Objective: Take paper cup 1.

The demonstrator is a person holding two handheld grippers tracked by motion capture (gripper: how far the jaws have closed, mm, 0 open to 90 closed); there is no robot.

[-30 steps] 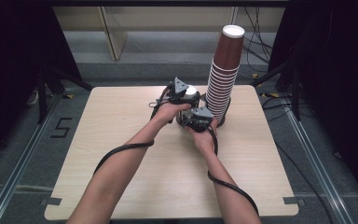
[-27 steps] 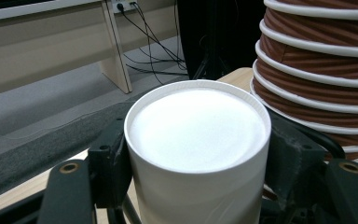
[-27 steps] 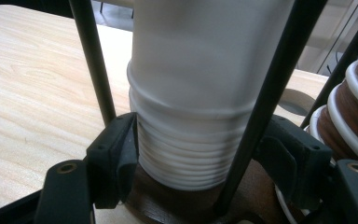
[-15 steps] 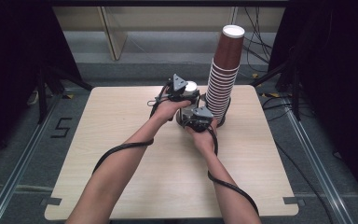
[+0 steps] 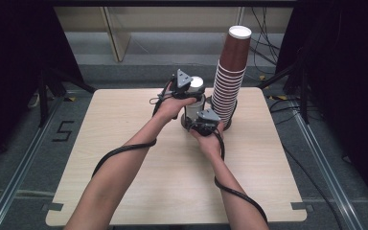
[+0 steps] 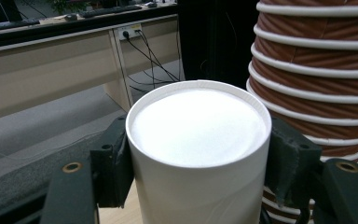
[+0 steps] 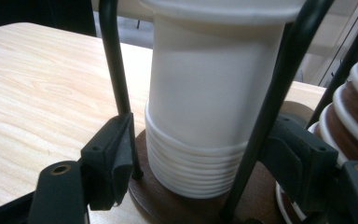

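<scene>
A nested pile of white paper cups (image 7: 196,172) stands upside down on a round brown base (image 7: 158,205) between black wire rods (image 7: 114,60). My left gripper (image 6: 200,163) is shut on the topmost white cup (image 6: 198,126), its pads pressing on both sides; this cup (image 5: 196,82) is partly drawn up off the pile. My right gripper (image 7: 203,161) sits low around the pile. Its jaws have just been opening, and the pads (image 7: 114,158) stand clear of the cup rims. In the high view my right gripper (image 5: 197,117) lies just below my left gripper (image 5: 194,93).
A tall stack of brown ribbed cups (image 5: 230,81) with a white bottom on top stands just right of the white cups, close to both grippers (image 6: 317,70). The wooden table (image 5: 124,143) stretches left and toward the person. Cables trail from both grippers.
My left gripper has risen a little with the white cup, drawing it further out of the pile. The right hand has stayed in place low at the pile.
</scene>
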